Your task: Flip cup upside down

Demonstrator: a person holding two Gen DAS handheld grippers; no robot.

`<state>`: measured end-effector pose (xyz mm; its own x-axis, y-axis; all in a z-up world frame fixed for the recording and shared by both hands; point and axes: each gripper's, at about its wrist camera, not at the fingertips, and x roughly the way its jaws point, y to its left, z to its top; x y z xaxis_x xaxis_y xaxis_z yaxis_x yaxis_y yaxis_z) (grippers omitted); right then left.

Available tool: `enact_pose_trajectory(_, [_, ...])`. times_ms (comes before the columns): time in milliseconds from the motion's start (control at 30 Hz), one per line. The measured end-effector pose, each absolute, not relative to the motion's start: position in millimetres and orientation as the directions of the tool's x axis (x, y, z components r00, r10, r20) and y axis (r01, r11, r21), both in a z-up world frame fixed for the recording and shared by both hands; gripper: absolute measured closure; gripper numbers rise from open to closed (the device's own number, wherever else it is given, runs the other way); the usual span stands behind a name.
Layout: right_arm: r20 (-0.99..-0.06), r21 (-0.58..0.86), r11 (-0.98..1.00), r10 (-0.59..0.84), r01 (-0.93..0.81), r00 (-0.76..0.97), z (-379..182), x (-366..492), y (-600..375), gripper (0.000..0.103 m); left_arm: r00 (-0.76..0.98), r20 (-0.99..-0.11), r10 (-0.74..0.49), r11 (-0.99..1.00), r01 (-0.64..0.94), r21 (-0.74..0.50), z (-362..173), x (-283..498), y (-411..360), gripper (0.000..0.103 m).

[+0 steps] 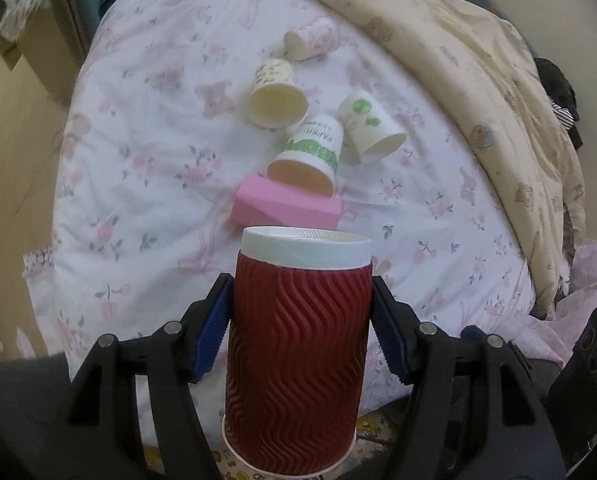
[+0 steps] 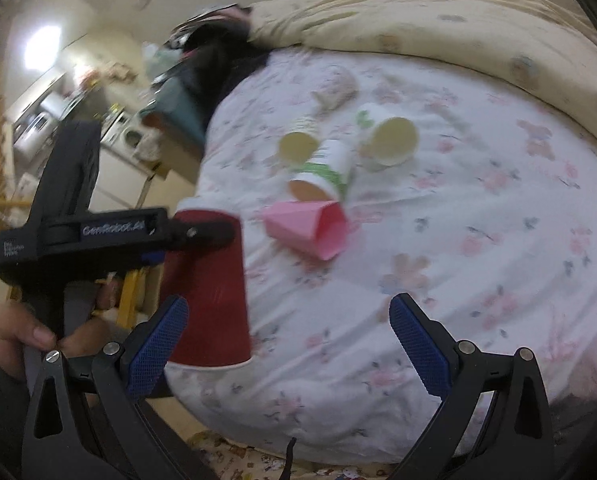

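My left gripper point(image 1: 300, 332) is shut on a dark red ribbed paper cup point(image 1: 298, 356), held above the bed with its white base end up and its wide rim down. In the right wrist view the same red cup point(image 2: 210, 292) hangs at the left in the left gripper point(image 2: 202, 232), over the bed's edge. My right gripper point(image 2: 286, 344) is open and empty, just right of the red cup.
Several paper cups lie on their sides on the floral sheet point(image 1: 146, 184): a pink cup point(image 1: 286, 206), a green-banded cup point(image 1: 310, 152), a green-print cup point(image 1: 366, 128) and others behind. A cream duvet point(image 1: 478, 80) is bunched at the right.
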<state>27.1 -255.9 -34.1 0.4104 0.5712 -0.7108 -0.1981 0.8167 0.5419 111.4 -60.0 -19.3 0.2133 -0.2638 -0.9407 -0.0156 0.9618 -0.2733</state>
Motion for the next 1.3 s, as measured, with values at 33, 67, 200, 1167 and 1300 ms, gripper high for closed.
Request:
enact_pose_trajectory(33, [-0.703,0.548,0.807,0.587,-0.220,0.402,-31.9,28.0,-252.0,0.000,0.213,-0.940,-0.268,0.961,-0.015,-0.278,-20.2,110.4,-61.0,0.040])
enact_pose_trajectory(67, [-0.696,0.555,0.796,0.604,-0.241,0.389,-30.4,29.2,-247.5,0.000,0.207,-0.937,-0.282,0.957,-0.012,-0.291,-20.1,111.4,-61.3,0.040])
enact_pose_trajectory(200, [-0.695,0.582,0.768,0.640,-0.265,0.328,-37.7,36.4,-235.4,0.000,0.216,-0.931,-0.296,0.953,-0.001,-0.303,-16.2,110.0,-63.3,0.040])
enact_pose_trajectory(1167, [-0.824,0.424,0.906,0.386,-0.002,0.415,-64.1,38.5,-284.3,0.000,0.352,-0.927,-0.131,0.984,-0.071,-0.166,-33.9,98.0,-59.6,0.040])
enact_pose_trajectory(1300, [-0.813,0.433,0.900,0.371,0.042,0.449,-60.3,35.6,-297.1,0.000,0.390,-0.915,-0.107,0.983,-0.097,-0.156,-46.5,97.8,-67.2,0.040])
